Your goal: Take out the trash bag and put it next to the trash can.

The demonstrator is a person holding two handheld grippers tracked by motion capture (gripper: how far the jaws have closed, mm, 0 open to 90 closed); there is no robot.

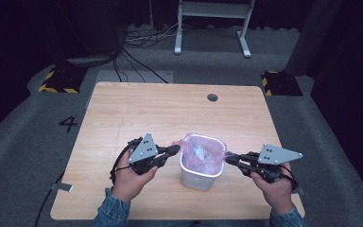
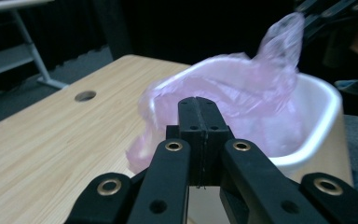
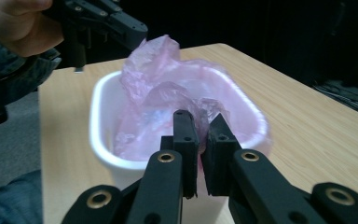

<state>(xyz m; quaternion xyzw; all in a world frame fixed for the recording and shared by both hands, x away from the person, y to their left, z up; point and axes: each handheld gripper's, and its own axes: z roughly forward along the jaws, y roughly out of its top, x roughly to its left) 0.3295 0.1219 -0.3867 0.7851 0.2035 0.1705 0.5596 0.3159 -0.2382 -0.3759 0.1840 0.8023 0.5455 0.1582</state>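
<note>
High view shows a small white bin [image 1: 199, 176] standing upright on the wooden surface [image 1: 137, 111], near the person's edge and about midway between the two hands, its mouth facing up and its rounded oblong rim running longer from the left gripper's side to the right's than front to back. A thin pink liner bag [image 1: 202, 152] sits inside it, folded over the rim, with a flap drawn out toward each side. The left gripper [image 1: 174, 150] comes in from the bin's left, pointing toward the rim, and in the left gripper view [image 2: 199, 101] its jaws are pressed flat together with the pink film bunched right at and around their tips; whether film is actually caught between them cannot be told. The right gripper [image 1: 230, 159] reaches in from the bin's right, and in the right gripper view [image 3: 199, 122] its jaws stand close with a narrow gap, a crumpled fold of the bag lying between the tips, so they appear to pinch the liner's edge. In that view the bag's far flap rises in a peak up to the other gripper. A round hole [image 1: 212, 97] lies in the surface at its far side, well apart from the bin.
</note>
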